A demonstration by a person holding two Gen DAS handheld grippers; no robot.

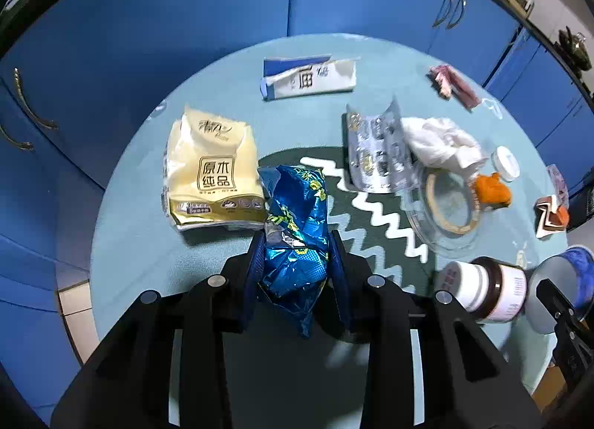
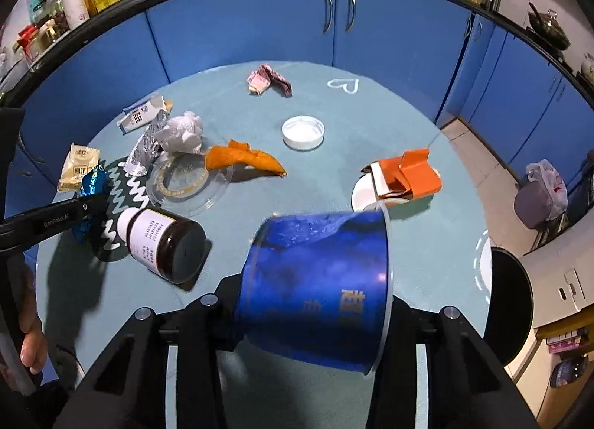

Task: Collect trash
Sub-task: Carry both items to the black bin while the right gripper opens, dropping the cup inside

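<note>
A crumpled blue foil wrapper [image 1: 297,206] stands upright between the fingers of my left gripper [image 1: 297,239], which is shut on its lower half. It hangs just over the teal round table [image 1: 141,243]. A blue cup [image 2: 319,250] with a clear rim lies tilted in my right gripper [image 2: 312,302], which is shut on it; the right finger is hidden behind the cup. From the right wrist view, the left gripper [image 2: 85,210] and its wrapper [image 2: 92,184] sit at the far left.
Across the table lie a brown bottle [image 2: 163,239] on its side, a tissue pack [image 1: 211,176], crumpled white tissue [image 1: 438,146], a blister sheet [image 1: 378,150], orange peel [image 2: 245,161], a white lid [image 2: 302,132] and an orange carton [image 2: 408,172]. Blue cabinets [image 2: 241,20] curve behind.
</note>
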